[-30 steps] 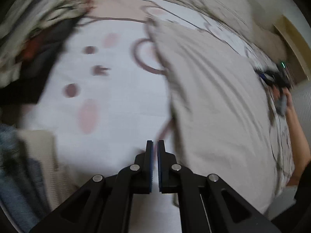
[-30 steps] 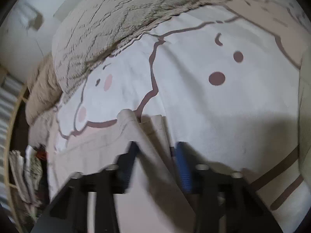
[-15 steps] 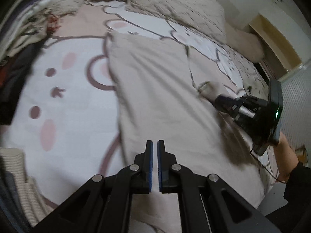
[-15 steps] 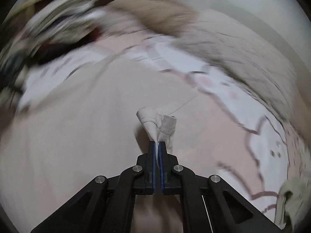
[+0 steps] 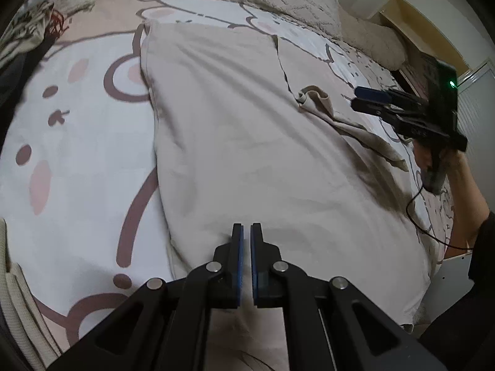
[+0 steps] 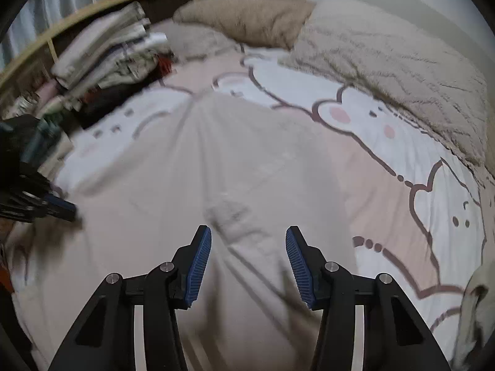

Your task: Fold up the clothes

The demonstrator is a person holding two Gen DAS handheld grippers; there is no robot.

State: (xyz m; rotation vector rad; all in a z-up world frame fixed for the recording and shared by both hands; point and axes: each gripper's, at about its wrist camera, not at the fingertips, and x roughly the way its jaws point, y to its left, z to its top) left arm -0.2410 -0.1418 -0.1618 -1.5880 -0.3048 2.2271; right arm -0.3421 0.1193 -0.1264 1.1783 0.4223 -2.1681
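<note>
- Your open passage: the flat beige garment point(image 5: 247, 142) and bare bedsheet point(image 5: 86, 160) at centre.
- Your obstacles: clothes pile point(image 6: 108, 61) far left, fluffy blanket point(image 6: 386, 61) far right, pillow point(image 6: 247, 15) beyond.

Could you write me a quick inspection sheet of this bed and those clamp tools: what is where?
Surface: bed with white and pink cartoon bear sheet.
Job's things: large beige cloth garment spread flat on the sheet; one corner lies folded over and bunched.
Clutter: stack of folded clothes at the bed's far edge; cream knitted item at the near edge.
Grippers: left hand-held gripper shut, nothing between its fingers, over the garment; right hand-held gripper opening, nothing between its fingers, the bunched corner just beyond them.
Cables: thin black cable hanging below the right one.
Surroundings: fluffy beige blanket, tan pillow, wooden bed frame.
</note>
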